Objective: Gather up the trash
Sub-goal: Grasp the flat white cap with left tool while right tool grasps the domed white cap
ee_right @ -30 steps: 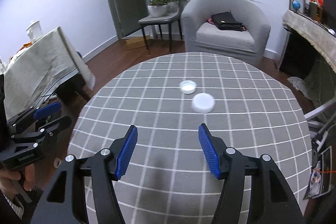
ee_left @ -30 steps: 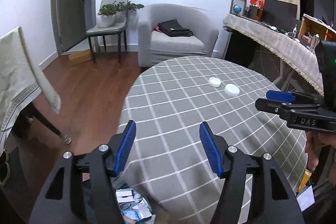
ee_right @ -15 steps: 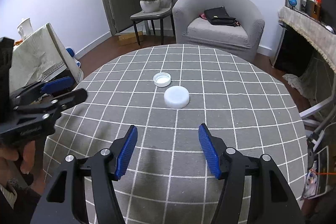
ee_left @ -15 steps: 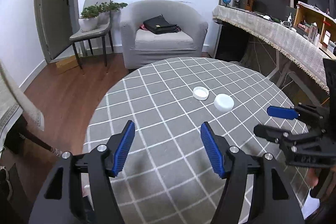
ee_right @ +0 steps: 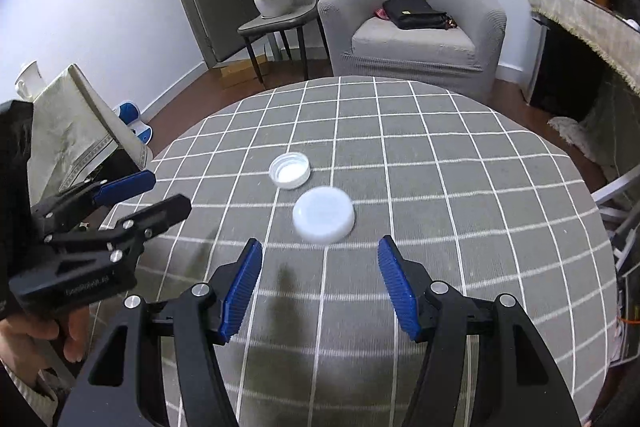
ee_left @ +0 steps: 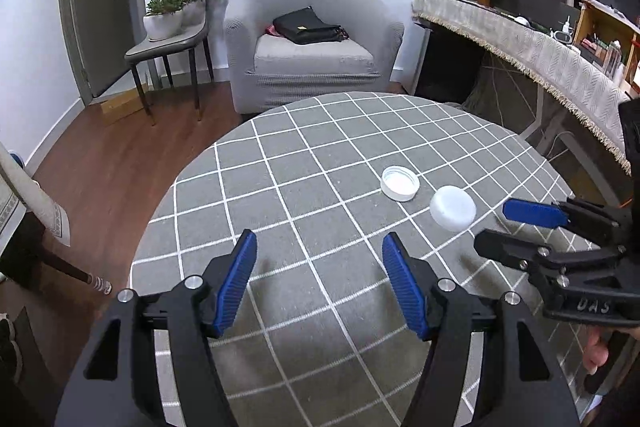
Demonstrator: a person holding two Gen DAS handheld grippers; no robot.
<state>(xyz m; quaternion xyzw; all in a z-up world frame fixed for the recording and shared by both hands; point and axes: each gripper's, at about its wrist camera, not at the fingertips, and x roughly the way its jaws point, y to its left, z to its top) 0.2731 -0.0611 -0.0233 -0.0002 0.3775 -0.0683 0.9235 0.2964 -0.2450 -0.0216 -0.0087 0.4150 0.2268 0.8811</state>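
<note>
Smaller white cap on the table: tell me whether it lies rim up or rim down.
Rim up. The smaller white cap shows a raised rim around a hollow inside, while the larger cap beside it shows a flat closed top.

Grey white-checked cloth table cover (ee_right: 460,187), matt, woven look. Two white plastic bottle lids, smooth: open-side-up ribbed-rim lid (ee_right: 289,170), closed-top domed lid (ee_right: 323,214), slight sheen. Black matt plastic left gripper (ee_left: 318,277) and right gripper (ee_right: 319,281), ribbed blue rubbery finger pads (ee_right: 394,285), shiny metal screws. Glossy brown wood floor (ee_left: 108,163). Grey textured fabric armchair (ee_left: 312,59).
</note>
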